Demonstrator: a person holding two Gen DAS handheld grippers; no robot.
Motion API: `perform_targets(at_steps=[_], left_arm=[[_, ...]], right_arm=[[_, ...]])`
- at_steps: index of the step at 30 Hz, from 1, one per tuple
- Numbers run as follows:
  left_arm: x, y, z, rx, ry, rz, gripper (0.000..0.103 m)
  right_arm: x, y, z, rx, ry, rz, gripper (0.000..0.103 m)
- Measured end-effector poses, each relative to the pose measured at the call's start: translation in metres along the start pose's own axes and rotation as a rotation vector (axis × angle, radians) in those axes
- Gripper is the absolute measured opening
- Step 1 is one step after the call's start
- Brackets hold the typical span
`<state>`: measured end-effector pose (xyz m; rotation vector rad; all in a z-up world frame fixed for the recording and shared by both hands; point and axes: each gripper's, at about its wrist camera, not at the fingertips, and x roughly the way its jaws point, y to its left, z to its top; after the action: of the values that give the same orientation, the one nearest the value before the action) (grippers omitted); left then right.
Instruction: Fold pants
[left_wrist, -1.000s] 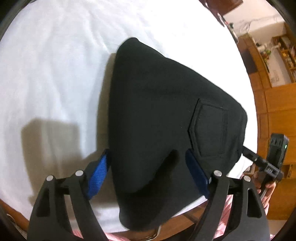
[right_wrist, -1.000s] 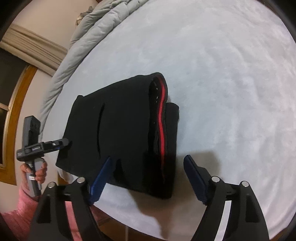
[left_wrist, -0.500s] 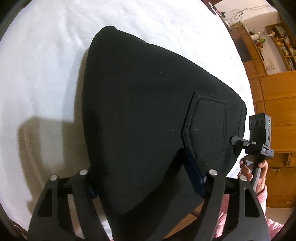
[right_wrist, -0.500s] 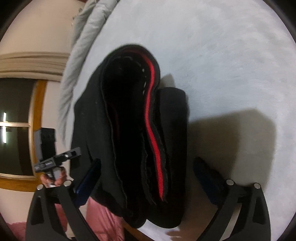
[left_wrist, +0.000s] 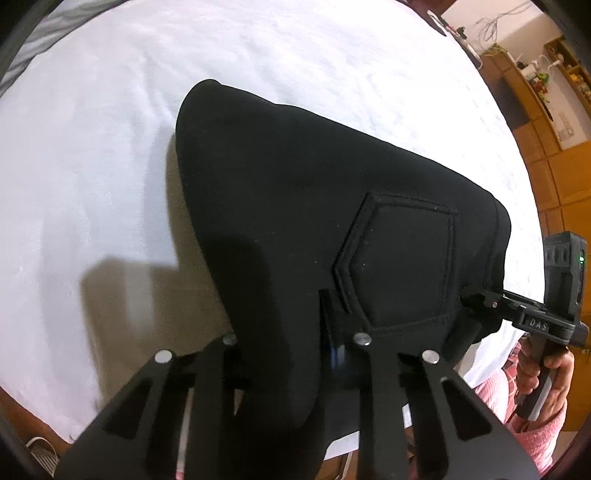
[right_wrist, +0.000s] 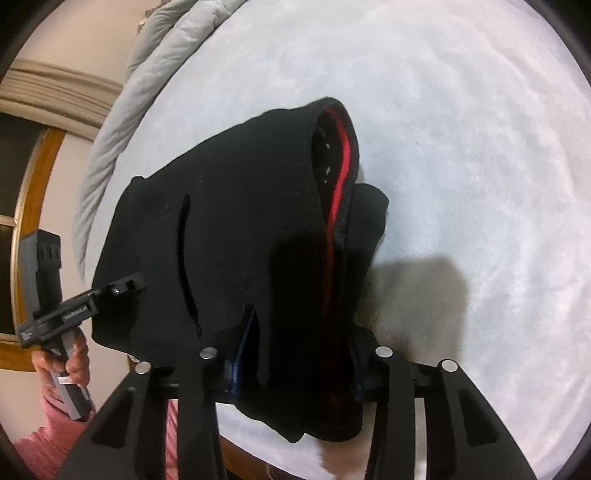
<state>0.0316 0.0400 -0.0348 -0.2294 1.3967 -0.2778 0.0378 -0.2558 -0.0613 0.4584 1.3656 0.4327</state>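
The black pants (left_wrist: 303, 229) lie folded into a thick bundle at the near edge of the white bed (left_wrist: 92, 129). A back pocket (left_wrist: 402, 258) faces up. My left gripper (left_wrist: 284, 332) is shut on the bundle's near edge, left of the pocket. In the right wrist view the pants (right_wrist: 240, 240) show a red-lined waistband (right_wrist: 338, 192) at the open end. My right gripper (right_wrist: 303, 347) is shut on that waistband end. Each gripper also shows in the other's view, the right one (left_wrist: 480, 299) and the left one (right_wrist: 129, 284), both touching the bundle.
A grey duvet (right_wrist: 122, 110) is bunched along the bed's far left side. Wooden cabinets and shelves (left_wrist: 546, 110) stand to the right of the bed. A wood-framed window (right_wrist: 22, 221) is on the left wall. The bed's near edge is just below the bundle.
Both grippers have closed on the bundle's near edge; a second ago both were open around it. The left wrist view has pulled back a little since half a second ago.
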Motion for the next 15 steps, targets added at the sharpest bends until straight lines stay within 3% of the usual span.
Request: perform_targets(at_steps=[9, 15], left_arm=[[-0.002, -0.005, 0.0, -0.002, -0.012, 0.012, 0.021], [-0.017, -0.014, 0.005, 0.024, -0.03, 0.03, 0.019]], right_arm=[[-0.002, 0.004, 0.0, -0.006, -0.006, -0.033, 0.039], [-0.028, 0.021, 0.002, -0.066, -0.056, -0.07, 0.034]])
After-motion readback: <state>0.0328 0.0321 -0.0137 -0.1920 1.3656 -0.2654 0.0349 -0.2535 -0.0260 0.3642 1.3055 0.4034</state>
